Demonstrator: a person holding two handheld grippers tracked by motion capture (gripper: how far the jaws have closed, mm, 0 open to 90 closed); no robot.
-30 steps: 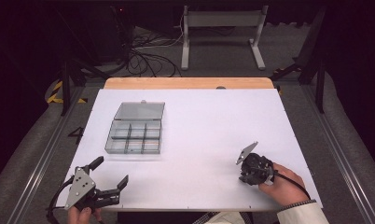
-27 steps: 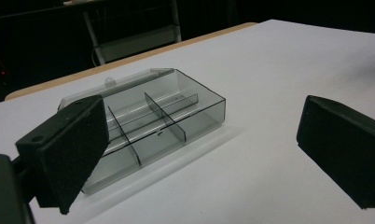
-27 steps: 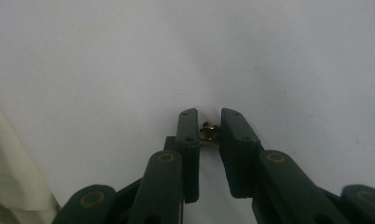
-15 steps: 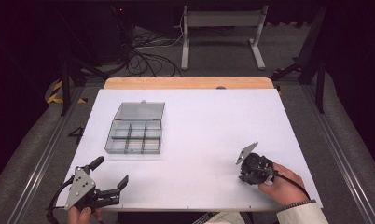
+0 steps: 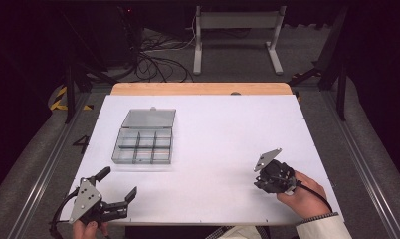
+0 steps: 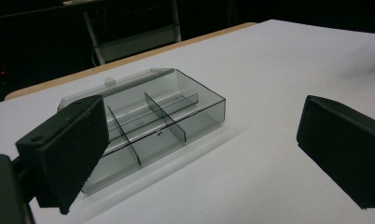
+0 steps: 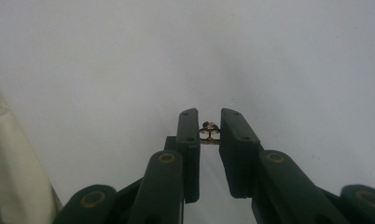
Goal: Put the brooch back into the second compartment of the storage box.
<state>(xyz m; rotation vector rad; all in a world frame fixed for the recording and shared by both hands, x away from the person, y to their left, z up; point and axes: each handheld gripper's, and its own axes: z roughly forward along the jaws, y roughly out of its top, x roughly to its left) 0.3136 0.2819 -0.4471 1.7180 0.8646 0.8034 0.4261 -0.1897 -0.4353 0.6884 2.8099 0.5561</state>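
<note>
From above we see one clear compartment box (image 5: 144, 141), lid open, on the white desk (image 5: 223, 129); our left claw (image 5: 117, 188) gapes wide, which its own view confirms. Our right claw (image 7: 209, 122) pinches one small gold-coloured metal piece (image 7: 209, 130).

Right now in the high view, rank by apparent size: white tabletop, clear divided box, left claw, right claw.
1. White tabletop
2. Clear divided box
3. Left claw and right claw: look alike, so unranked.
</note>
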